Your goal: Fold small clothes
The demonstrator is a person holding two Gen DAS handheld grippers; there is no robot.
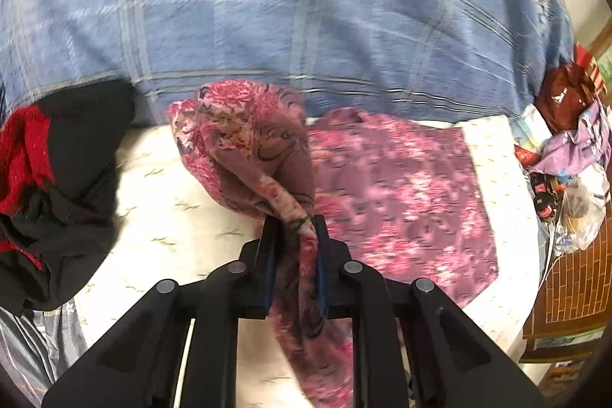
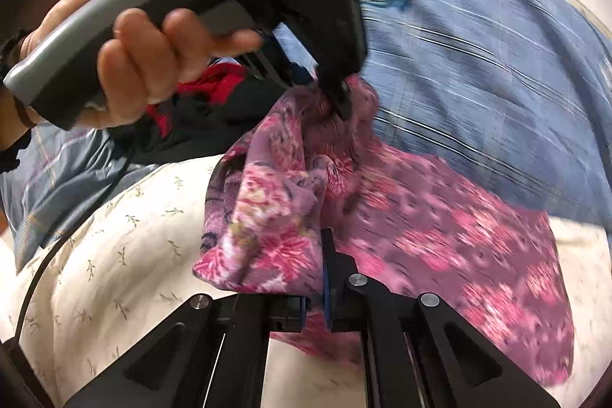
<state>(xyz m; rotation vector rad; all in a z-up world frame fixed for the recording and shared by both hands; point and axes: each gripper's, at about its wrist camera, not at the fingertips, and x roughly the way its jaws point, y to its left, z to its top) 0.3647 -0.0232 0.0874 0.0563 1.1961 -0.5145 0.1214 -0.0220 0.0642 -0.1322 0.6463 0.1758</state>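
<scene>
Left gripper [image 1: 296,220] clamped on a bunched fold of pink floral cloth [image 1: 401,201], the fold raised off a cream sheet [image 1: 164,217] while the rest lies flat to the right. Right gripper [image 2: 319,255] pinched tight on another edge of the same cloth, fabric draped over its left finger. Hand [image 2: 145,64] wrapped round the left gripper's grey handle, seen from the right wrist. Blue checked blanket [image 1: 267,6] behind the cloth. Black and red pile [image 1: 57,178] at the left, touching the sheet. Bags [image 1: 573,159] heaped at the right edge.
</scene>
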